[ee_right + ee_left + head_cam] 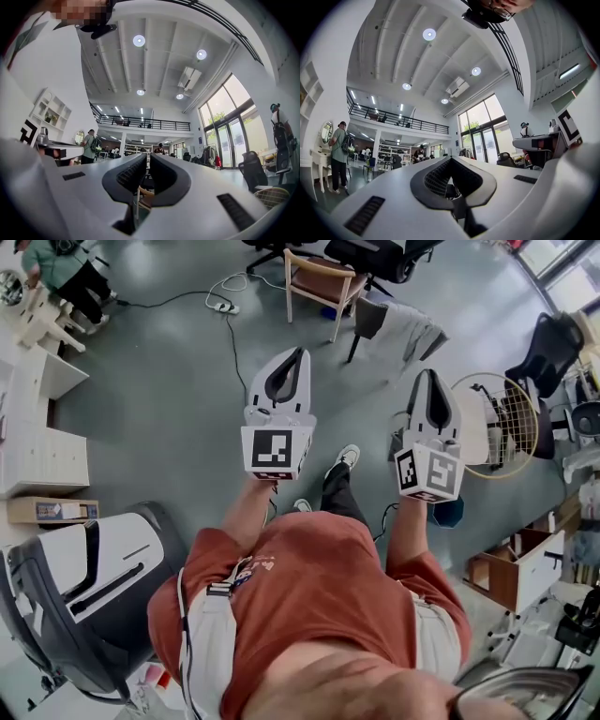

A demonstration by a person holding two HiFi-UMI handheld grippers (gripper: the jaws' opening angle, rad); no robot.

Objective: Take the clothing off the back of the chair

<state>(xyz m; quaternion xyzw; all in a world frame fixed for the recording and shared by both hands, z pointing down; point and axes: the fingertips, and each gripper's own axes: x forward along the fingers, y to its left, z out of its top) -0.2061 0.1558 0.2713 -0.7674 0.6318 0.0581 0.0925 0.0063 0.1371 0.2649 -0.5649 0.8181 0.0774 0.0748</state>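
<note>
1. Left gripper (297, 353) (451, 158): held out in front of the person, above the grey floor (159, 409). Its 2 jaws are closed tip to tip with nothing between them (the oval hollow behind the tips shows only the room beyond).
2. Right gripper (430, 374) (147, 157): held alongside the left one, apart from it and pointing the same way. Its 2 jaws are drawn together and grip nothing.
3. Left marker cube (277, 451) and right marker cube (428, 472): each sits at the rear of its gripper, nearest the person's forearm.
4. Clothing (419, 331): a grey garment draped over the back of a dark chair (368, 317), near the top of the head view. It lies beyond both grippers and well apart from them, and neither gripper touches it.
5. Wooden chair (319, 279): stands upright just left of the dark chair.
6. Power strip (223, 306): lies on the floor left of the wooden chair, with its cable looping away across the floor.
7. Round mesh-strung frame (502, 423): appears to the right of the right gripper in the head view.
8. White cabinet (42, 460): stands at the left edge, and a second person (56, 263) sits in the top-left corner.
</note>
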